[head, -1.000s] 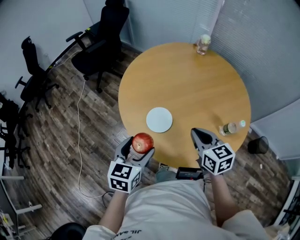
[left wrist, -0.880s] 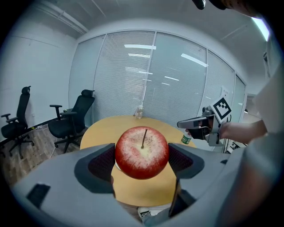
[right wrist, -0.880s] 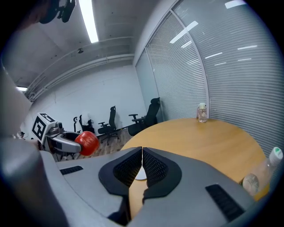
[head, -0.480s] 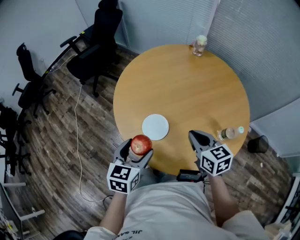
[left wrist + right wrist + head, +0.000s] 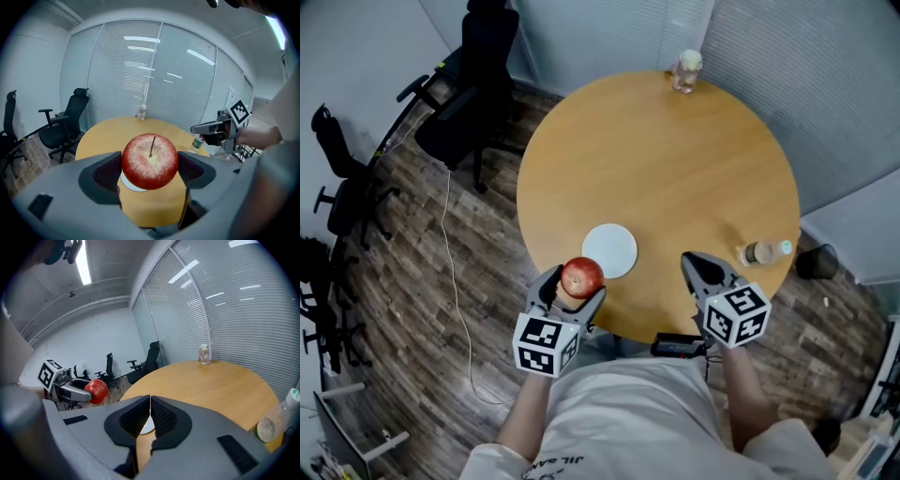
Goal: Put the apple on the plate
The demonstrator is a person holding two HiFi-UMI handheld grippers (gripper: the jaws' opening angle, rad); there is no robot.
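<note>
Left gripper view: jaws wide, clamped on the apple [image 5: 150, 161], stem up, pads pressing either side. Head view: left gripper [image 5: 577, 287] holds it at the near edge of the desk [image 5: 675, 159], just short of the plate [image 5: 609, 250]. Right gripper [image 5: 705, 270] off to the side, jaws together, empty. Step: carry, apple not yet over plate. Next, likely: short reach forward, lower onto plate, release.

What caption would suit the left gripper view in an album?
Left gripper clamps a red apple, white plate just beyond it on a round table.
</note>
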